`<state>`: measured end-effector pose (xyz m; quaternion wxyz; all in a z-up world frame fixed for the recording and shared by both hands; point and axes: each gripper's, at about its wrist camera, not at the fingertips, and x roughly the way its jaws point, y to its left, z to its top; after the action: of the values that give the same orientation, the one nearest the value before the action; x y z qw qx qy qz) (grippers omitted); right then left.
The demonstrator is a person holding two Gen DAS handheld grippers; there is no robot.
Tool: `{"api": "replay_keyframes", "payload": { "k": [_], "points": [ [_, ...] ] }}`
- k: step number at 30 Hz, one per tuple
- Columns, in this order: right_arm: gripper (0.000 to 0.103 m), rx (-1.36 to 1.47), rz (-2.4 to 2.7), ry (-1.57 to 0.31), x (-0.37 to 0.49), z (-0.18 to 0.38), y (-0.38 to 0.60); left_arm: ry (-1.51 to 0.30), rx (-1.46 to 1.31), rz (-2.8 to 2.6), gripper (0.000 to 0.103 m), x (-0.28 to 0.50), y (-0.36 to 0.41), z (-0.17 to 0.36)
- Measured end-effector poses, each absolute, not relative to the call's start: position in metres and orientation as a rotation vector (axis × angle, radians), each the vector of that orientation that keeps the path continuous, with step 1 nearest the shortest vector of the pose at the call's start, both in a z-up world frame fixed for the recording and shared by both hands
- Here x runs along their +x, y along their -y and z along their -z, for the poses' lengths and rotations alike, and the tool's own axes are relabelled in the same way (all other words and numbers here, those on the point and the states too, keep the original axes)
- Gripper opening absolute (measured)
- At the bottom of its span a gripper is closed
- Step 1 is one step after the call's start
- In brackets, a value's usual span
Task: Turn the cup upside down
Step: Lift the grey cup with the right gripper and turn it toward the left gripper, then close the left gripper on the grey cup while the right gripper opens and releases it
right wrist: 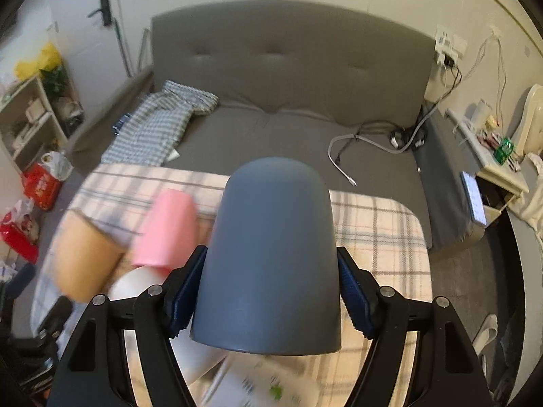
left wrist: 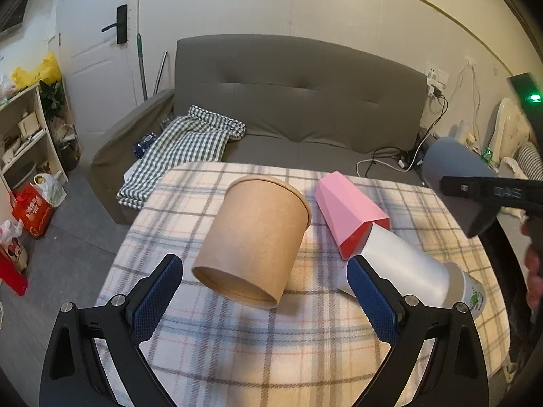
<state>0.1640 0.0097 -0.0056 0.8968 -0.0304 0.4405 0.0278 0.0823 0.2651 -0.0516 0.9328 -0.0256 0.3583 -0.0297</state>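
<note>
My right gripper (right wrist: 269,291) is shut on a blue-grey cup (right wrist: 271,257), held above the plaid-covered table (right wrist: 380,230) with its closed base pointing away from me. The same cup (left wrist: 454,183) shows at the right edge of the left wrist view, in the air. My left gripper (left wrist: 264,291) is open and empty just above the table. A brown paper cup (left wrist: 254,240) lies on its side between and beyond its fingers, base toward me.
A pink and red faceted cup (left wrist: 349,213) and a white cup (left wrist: 404,268) lie on their sides to the right of the brown one. A grey sofa (left wrist: 298,108) with a checked cloth (left wrist: 180,149) stands behind the table. A shelf (left wrist: 23,129) stands at the left.
</note>
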Motion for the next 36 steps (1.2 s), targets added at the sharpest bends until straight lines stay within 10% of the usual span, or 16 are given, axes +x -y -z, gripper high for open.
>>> {"api": "replay_keyframes", "payload": {
  "k": [30,36],
  "points": [
    [0.073,-0.049,-0.201,-1.003,0.036,0.093,-0.102,-0.8,0.012,0.008,0.1,0.027,-0.295,0.067],
    [0.088,-0.024,-0.191,-0.999,0.028,0.081,-0.088,-0.803,0.045,-0.02,0.1,0.022,-0.288,0.068]
  ]
}}
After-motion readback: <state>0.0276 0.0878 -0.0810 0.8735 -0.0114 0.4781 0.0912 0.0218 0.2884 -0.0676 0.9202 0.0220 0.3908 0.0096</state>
